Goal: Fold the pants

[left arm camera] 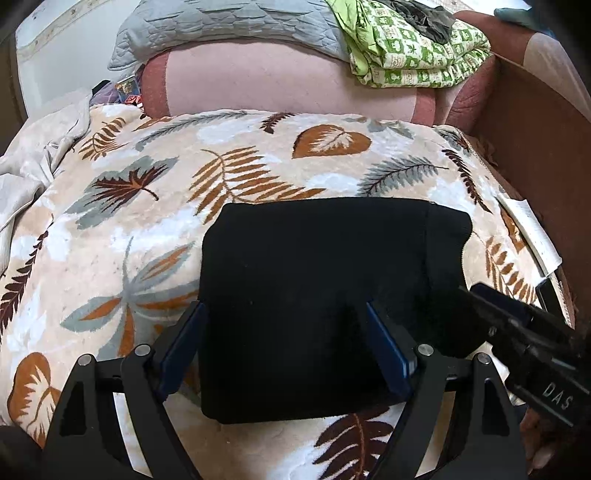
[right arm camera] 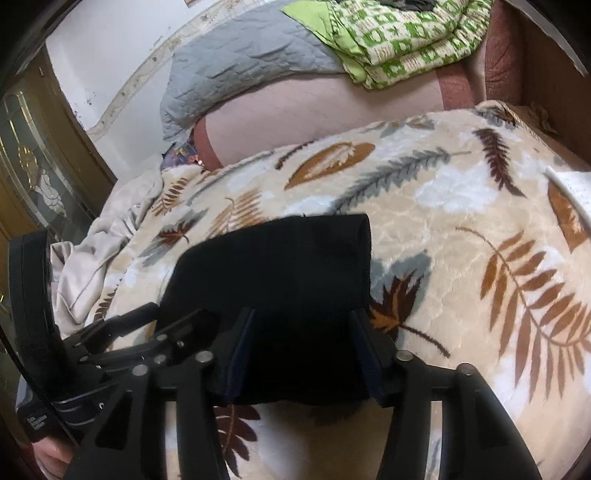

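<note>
The black pants (left arm camera: 314,288) lie folded into a compact rectangle on a leaf-patterned blanket (left arm camera: 110,229). My left gripper (left arm camera: 286,314) is open, its blue-padded fingers spread over the near left part of the bundle. My right gripper shows in the left wrist view (left arm camera: 480,295) at the bundle's right edge. In the right wrist view the pants (right arm camera: 280,266) lie under my right gripper (right arm camera: 303,321), which is open with its fingers over the near edge. The left gripper (right arm camera: 155,321) shows at lower left, beside the bundle.
A pink sofa back (left arm camera: 277,81) rises behind the blanket, with a grey quilt (left arm camera: 221,26) and a green patterned blanket (left arm camera: 413,48) on top. A crumpled beige cloth (left arm camera: 37,162) lies left. A brown armrest (left arm camera: 535,147) stands right. A wooden door (right arm camera: 33,166) is far left.
</note>
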The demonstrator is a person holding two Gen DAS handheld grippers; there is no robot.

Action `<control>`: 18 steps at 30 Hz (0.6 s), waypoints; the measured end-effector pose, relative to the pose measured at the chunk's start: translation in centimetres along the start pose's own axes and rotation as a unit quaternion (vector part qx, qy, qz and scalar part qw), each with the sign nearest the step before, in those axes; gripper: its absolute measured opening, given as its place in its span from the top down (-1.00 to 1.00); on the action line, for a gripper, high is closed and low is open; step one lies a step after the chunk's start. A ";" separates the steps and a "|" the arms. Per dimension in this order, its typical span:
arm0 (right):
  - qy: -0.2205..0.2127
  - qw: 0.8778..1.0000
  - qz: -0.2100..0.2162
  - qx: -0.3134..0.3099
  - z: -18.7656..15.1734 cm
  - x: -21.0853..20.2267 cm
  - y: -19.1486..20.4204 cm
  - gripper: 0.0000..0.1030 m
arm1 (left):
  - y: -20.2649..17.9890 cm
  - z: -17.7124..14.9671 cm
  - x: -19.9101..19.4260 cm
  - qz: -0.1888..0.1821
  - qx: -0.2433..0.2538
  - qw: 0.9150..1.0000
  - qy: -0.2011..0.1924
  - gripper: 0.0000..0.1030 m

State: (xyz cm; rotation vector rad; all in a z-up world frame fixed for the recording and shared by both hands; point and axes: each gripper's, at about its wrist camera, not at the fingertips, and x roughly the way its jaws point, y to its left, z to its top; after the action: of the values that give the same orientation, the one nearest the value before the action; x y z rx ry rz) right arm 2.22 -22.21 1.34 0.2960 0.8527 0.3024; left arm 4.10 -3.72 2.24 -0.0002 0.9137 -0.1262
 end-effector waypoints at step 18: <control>0.004 1.000 0.012 0.026 -0.2 0.1 -0.5 -0.26 | 2.2 0.7 -1.0 -0.012 -0.011 1.000 -0.012 -0.65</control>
State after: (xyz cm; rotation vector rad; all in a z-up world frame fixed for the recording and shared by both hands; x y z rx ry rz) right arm 2.23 -22.61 0.95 0.3544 0.8664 0.3031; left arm 4.25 -1.47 3.32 -0.0325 0.8908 -0.1379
